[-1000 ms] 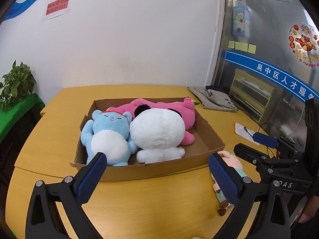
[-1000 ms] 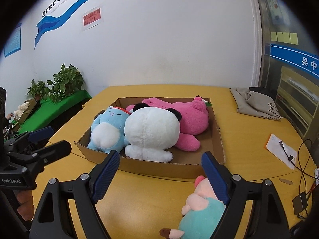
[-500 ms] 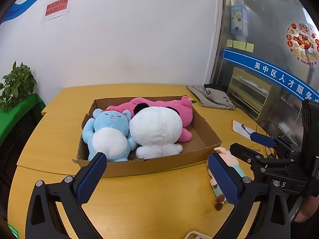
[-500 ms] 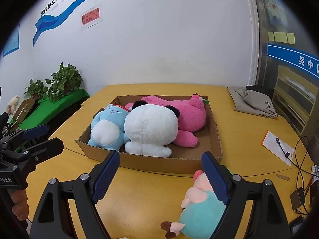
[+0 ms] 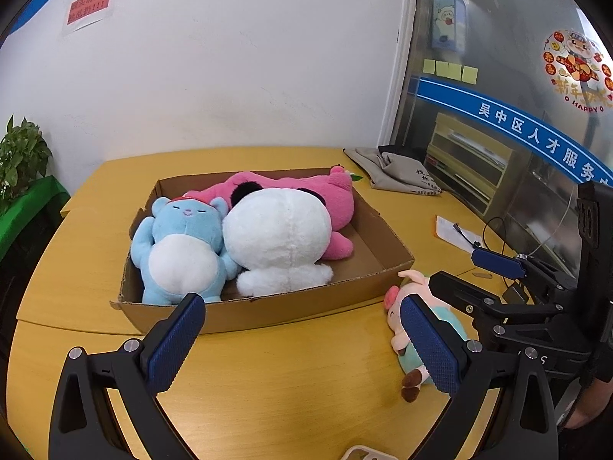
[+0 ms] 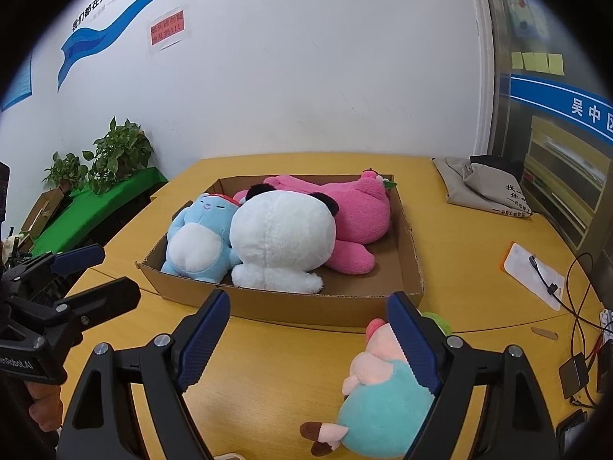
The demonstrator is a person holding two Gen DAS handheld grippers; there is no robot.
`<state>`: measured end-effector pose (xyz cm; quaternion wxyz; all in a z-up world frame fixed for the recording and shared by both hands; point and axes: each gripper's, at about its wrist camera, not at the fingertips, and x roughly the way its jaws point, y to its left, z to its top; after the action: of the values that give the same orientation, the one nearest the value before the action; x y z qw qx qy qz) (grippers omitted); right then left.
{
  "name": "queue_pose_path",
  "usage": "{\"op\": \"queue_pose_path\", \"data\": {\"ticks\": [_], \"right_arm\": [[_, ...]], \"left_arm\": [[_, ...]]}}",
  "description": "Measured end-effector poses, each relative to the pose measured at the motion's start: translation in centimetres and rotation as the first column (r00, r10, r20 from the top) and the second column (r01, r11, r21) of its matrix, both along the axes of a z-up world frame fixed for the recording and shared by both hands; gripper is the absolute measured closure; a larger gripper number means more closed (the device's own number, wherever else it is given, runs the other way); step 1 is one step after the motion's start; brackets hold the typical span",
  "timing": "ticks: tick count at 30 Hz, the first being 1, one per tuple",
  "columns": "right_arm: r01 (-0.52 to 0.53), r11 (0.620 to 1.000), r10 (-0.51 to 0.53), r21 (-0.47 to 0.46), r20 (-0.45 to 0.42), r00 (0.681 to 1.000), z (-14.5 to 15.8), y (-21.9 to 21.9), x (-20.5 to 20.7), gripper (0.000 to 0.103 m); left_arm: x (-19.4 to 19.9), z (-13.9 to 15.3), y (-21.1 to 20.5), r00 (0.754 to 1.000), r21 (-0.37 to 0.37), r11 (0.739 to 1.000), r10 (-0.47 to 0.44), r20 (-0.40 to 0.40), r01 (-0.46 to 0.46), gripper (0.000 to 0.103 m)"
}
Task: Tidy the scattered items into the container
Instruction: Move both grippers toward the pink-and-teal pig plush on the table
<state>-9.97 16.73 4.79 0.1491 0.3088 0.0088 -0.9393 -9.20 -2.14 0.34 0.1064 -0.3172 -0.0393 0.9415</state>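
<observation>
Left wrist view, yellow wooden table [image 5: 268,375], white wall [image 5: 230,76], potted plant [image 5: 19,153]

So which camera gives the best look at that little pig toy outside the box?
The right wrist view: the pig toy lies close, most of its pink head and teal body visible. In the left wrist view it is smaller, largely hidden behind the left gripper's finger.

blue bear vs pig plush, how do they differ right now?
Place: the blue bear lies inside the cardboard box; the pig plush lies on the table outside it, by the box's near right corner.
Size: the bear looks bigger.
Colour: the bear is blue with a white belly; the pig is pink in a teal outfit.
Both are soft toys lying down, held by neither gripper.
</observation>
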Motion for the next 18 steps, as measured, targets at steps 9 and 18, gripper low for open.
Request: {"op": "queue_pose_path", "data": {"ticks": [9, 18], "right_arm": [[0.021, 1.0, -0.021, -0.017, 0.018, 1.0, -0.8, 1.8, -0.7, 0.019], [0.035, 0.999, -0.035, -0.026, 0.03, 0.999, -1.5, 3.0, -1.1, 0.019]], "left_arm": [[-1.3, -0.7, 1.4, 0.999, 0.01, 1.0, -0.021, 0.031, 0.021, 0.0], [-2.1, -1.3, 2.3, 0.999, -0.002, 1.0, -0.011, 0.052, 0.011, 0.0]]}}
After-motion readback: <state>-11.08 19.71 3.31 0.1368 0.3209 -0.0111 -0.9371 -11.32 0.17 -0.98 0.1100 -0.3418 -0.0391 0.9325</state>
